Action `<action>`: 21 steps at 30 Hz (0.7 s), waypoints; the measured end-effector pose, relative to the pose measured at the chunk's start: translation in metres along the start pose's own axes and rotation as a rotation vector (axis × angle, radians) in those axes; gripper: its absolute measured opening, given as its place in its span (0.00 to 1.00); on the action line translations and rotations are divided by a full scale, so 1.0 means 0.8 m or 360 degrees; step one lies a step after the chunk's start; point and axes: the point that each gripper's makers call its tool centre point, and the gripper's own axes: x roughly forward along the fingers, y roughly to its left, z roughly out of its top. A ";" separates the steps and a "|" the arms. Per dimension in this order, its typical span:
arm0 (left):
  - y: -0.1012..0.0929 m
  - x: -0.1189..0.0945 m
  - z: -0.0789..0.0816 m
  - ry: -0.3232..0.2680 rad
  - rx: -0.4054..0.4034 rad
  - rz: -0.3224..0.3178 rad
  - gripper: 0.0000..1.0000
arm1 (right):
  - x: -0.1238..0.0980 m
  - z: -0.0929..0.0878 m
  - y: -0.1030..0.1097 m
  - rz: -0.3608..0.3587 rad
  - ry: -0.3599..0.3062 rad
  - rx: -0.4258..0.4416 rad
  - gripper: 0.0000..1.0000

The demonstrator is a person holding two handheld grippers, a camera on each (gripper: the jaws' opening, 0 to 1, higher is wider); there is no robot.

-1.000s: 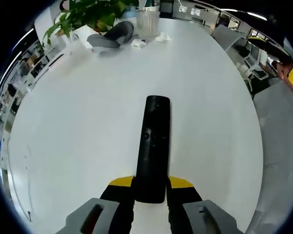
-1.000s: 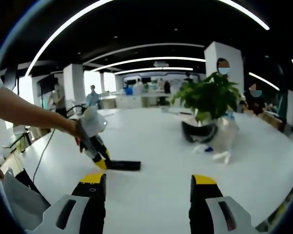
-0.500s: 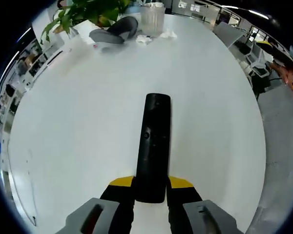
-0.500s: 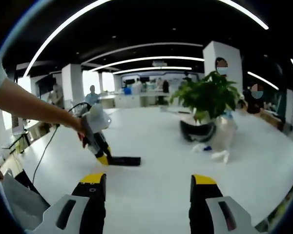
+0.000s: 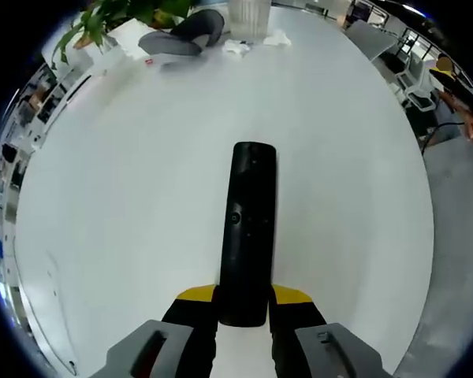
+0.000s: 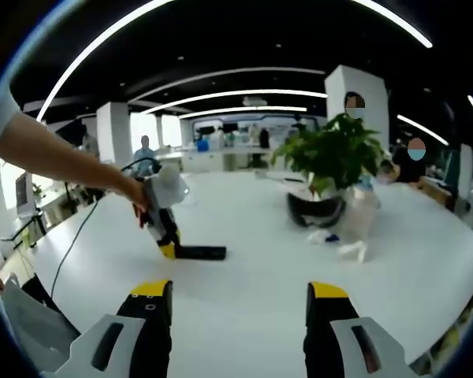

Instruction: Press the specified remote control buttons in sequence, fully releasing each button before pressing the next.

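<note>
White table (image 5: pixel 126 181), open office behind; potted plant (image 6: pixel 335 161) near far edge. Left gripper (image 5: pixel 243 303) clamps black remote (image 5: pixel 247 228). Right gripper (image 6: pixel 240 303) jaws apart.

Bright, even light falls from long ceiling strips (image 6: pixel 221 75), which the fisheye bows into arcs. The white table (image 5: pixel 126 197) is nearly washed out, with only faint, soft shadows — its far edge curves hard towards the rim. Distant figures and the plant (image 6: pixel 335 157) look soft, slightly blurred.
</note>
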 end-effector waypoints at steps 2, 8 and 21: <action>0.004 0.000 0.000 0.0013 0.0003 -0.0001 0.24 | 0.000 0.000 0.001 0.0003 0.0003 -0.0012 0.67; 0.014 0.001 0.001 0.0059 0.0039 -0.0004 0.24 | 0.000 -0.001 -0.001 -0.0008 0.0006 -0.0012 0.67; 0.016 -0.001 0.000 -0.0043 0.0060 0.0068 0.25 | -0.002 0.003 -0.004 -0.0028 -0.0024 -0.0016 0.67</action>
